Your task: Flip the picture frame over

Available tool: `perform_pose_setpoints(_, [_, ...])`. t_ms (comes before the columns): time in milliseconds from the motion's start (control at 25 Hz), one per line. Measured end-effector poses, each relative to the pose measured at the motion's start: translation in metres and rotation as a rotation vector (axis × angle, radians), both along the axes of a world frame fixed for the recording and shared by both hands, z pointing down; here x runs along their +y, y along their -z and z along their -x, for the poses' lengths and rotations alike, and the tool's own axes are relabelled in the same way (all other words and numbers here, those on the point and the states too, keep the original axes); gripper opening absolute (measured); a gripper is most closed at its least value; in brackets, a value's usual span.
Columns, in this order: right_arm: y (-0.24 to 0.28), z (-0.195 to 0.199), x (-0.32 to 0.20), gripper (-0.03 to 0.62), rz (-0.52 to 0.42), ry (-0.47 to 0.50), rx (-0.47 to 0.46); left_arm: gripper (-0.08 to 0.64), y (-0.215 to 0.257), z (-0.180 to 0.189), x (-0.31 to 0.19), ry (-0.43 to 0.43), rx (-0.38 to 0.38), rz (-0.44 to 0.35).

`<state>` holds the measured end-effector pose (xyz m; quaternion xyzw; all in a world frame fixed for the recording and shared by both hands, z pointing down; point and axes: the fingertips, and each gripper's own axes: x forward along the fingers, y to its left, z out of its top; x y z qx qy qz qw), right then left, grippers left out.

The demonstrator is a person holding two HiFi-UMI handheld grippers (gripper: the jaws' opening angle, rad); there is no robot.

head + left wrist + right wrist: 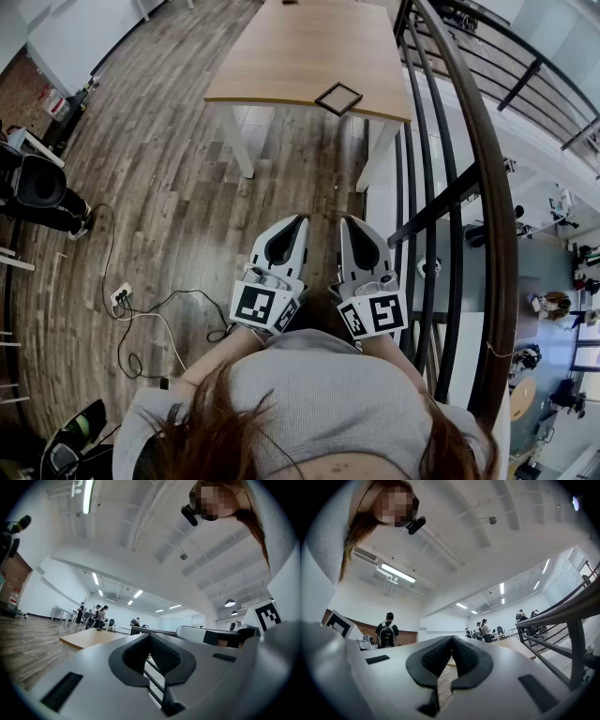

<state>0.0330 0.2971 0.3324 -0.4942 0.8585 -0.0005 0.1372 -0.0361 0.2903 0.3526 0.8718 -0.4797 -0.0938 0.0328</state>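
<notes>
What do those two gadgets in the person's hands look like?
Two matching handheld tools: the left gripper and right gripper have light grey, wedge-shaped shells tapering to a point, with black ribbed pads inside. Each carries a cube of black-and-white square markers. The person wears a grey top.

The picture frame [338, 97] lies at the near right corner of the table [281, 56], too small for us to tell which face is up. The head view's top edge cuts off the table's far end. We cannot see the person's hands, which are hidden under the left gripper [301, 218] and the right gripper [345, 219]. In the left gripper view that gripper's body covers all but one corner of the table, and the people [96, 616] far behind are too small to make out.
</notes>
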Motion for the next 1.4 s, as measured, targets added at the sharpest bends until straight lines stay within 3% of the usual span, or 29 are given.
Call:
perform_pose_setpoints(400, [-0.004, -0.002, -0.076, 0.014, -0.009, -0.012, 0.062, 0.005, 0.004, -0.002, -0.085, 0.01, 0.047, -0.038])
perform_pose_setpoints(1000, [0.022, 0.004, -0.317, 0.014, -0.048, -0.118, 0.028, 0.005, 0.018, 0.004, -0.326, -0.079, 0.005, -0.052])
perform_pose_setpoints(1160, [0.021, 0.002, -0.349, 0.014, -0.039, -0.158, 0.017, 0.005, 0.018, -0.004, -0.354, -0.118, -0.021, -0.07])
perform_pose_setpoints(1400, [0.015, -0.009, -0.362, 0.014, -0.015, -0.163, 0.04, 0.006, 0.006, -0.008, -0.375, -0.116, -0.009, -0.026])
